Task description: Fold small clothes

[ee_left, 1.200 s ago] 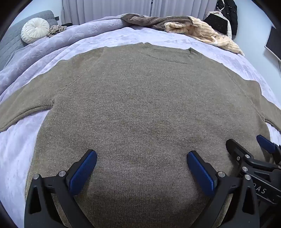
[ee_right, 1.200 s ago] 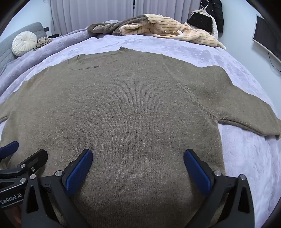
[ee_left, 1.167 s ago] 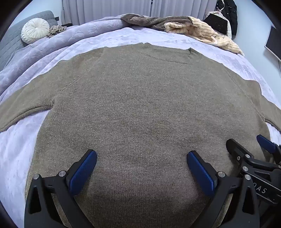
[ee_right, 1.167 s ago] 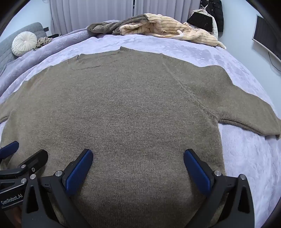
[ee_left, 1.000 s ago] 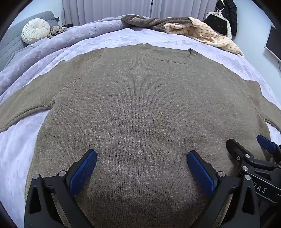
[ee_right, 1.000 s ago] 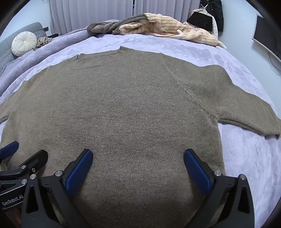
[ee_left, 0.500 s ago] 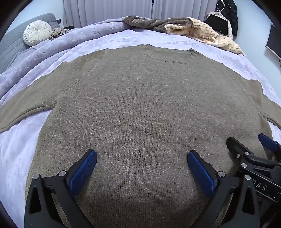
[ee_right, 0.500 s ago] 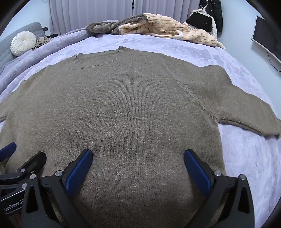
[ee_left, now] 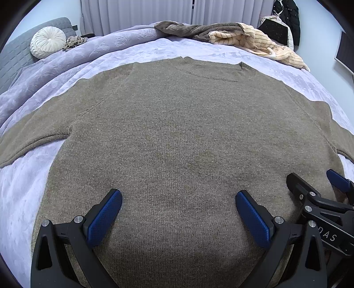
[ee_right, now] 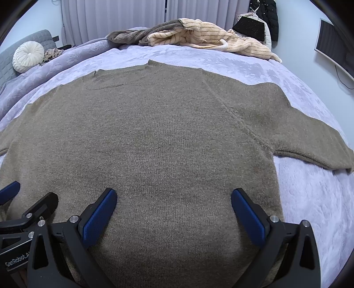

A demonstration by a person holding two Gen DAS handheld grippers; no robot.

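On the bed (ee_left: pixel 28 195), covered in a pale lilac blanket: one brown knit sweater (ee_left: pixel 188 133), laid flat, neckline toward the far side, sleeves spread out to left and right.

Over the sweater's near hem: left gripper (ee_left: pixel 178 212), jaws spread wide, blue pads facing each other, nothing between them but the knit below. Whether the pads touch the fabric cannot be told.

Just beside it, to its right: right gripper (ee_right: pixel 173 210), jaws likewise spread wide, holding nothing.

At the far edge of the bed: a heap of clothes (ee_right: pixel 192 37), cream striped and dark brown pieces together.

Far left, against a grey headboard (ee_left: pixel 13 55): one round white cushion (ee_left: pixel 47 42).

Back wall: pale curtains (ee_right: pixel 115 15).
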